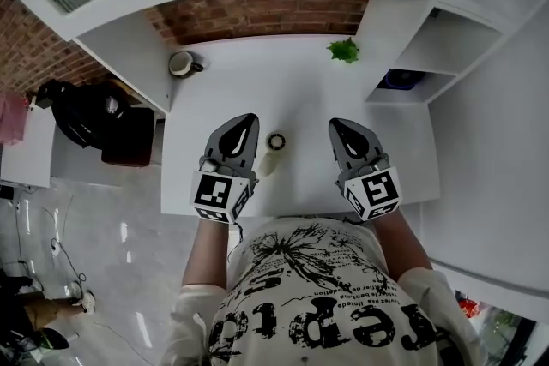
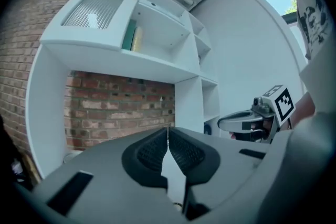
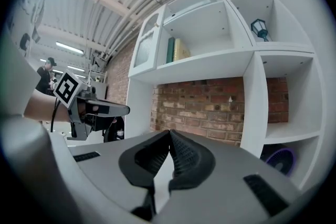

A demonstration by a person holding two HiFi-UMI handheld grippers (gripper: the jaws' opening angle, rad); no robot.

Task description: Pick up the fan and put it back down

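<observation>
Table (image 1: 300, 94): one fan (image 1: 273, 153), one mug (image 1: 182, 63), one plant (image 1: 344, 51); left gripper (image 1: 248, 119), right gripper (image 1: 337, 124) closed.

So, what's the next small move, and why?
If the lift is still to do, probably open the left gripper and lower it to the small cream fan on the desk; both it and the right gripper are shut, empty.

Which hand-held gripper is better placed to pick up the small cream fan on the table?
Probably left. In the head view the small cream fan sits right beside the left hand-held gripper; the right hand-held gripper is farther off. Both are shut.
</observation>
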